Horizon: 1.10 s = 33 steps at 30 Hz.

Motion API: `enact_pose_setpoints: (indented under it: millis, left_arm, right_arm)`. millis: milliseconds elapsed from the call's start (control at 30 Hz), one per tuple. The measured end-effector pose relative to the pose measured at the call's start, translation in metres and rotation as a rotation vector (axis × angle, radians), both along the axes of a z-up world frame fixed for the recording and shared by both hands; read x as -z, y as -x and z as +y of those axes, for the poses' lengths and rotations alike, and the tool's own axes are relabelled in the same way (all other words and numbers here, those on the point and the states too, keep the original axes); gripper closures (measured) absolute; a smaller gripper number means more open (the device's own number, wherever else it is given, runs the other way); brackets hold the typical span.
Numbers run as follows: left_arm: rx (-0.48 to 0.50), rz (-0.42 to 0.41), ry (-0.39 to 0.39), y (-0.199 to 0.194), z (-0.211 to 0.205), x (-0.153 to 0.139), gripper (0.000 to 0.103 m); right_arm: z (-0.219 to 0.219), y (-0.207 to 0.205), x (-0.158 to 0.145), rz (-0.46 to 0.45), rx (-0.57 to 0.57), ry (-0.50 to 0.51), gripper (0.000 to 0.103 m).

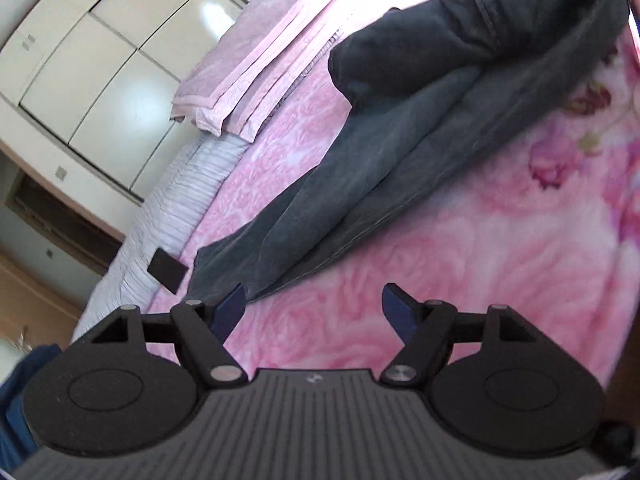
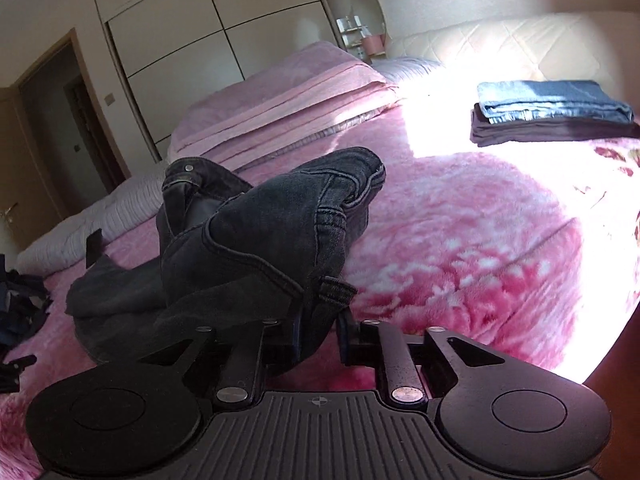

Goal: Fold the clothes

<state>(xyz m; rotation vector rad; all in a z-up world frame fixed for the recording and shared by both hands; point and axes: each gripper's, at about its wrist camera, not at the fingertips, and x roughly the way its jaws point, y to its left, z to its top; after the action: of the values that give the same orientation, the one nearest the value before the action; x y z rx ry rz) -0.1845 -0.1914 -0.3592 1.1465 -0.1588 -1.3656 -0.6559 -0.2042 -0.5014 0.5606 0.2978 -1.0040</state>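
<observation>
A: Hovering over the pink floral blanket point(image 1: 460, 248), the left gripper point(image 1: 312, 308) has its jaws well apart with nothing between them; the hem end of the dark grey jeans point(image 1: 360, 184) lies just ahead of its left fingertip

B: And the right gripper point(image 2: 318, 330)?

A: Its jaws stand partly apart, and a fold of the jeans' waist end point(image 2: 260, 248) hangs down into the gap. The cloth lies against the left finger; I cannot tell whether the pads press on it

B: Where do the jeans run from there?

A: The legs stretch flat along the blanket, and the waistband end sits bunched and raised, button point(image 2: 188, 168) up

B: Anything past them?

A: A small black flat object point(image 1: 168, 270) near the bed's edge, then a folded pink quilt point(image 2: 288, 96). Farther right, a stack of folded clothes point(image 2: 552, 112) with blue denim on top, in bright sun. White wardrobe doors point(image 2: 224, 28) stand behind
</observation>
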Motion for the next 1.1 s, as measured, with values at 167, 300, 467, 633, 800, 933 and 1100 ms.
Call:
enact_pose_setpoints:
  millis: [167,300,467,633,800,933,1100]
  left_arm:
    - [0.103,-0.093,-0.010,-0.011,-0.035,0.019,0.031]
    - [0.215,-0.172,-0.073,-0.022,-0.070,0.042,0.042]
    - [0.320,-0.280,-0.110,-0.040,-0.102,0.059,0.057]
    - [0.382,-0.352,-0.110,-0.056,-0.113,0.069,0.057]
    - [0.358,-0.339,-0.077,-0.069,-0.107,0.070,0.057]
    - [0.307,-0.272,-0.075,-0.081,-0.111,0.064,0.055]
    - [0.270,-0.192,-0.109,-0.095,-0.129,0.053,0.042]
  right_arm:
    - [0.029,-0.017,-0.024,0.121,0.025,0.216,0.038]
    - [0.045,-0.051,-0.029,0.205,-0.181,0.346,0.038]
    - [0.056,-0.115,-0.004,0.452,-0.564,0.488,0.038]
    - [0.047,-0.156,0.019,0.622,-0.722,0.561,0.038]
    - [0.038,-0.152,0.024,0.651,-0.708,0.587,0.038]
    - [0.032,-0.133,0.015,0.616,-0.549,0.523,0.038]
    - [0.045,-0.114,0.011,0.630,-0.491,0.528,0.018]
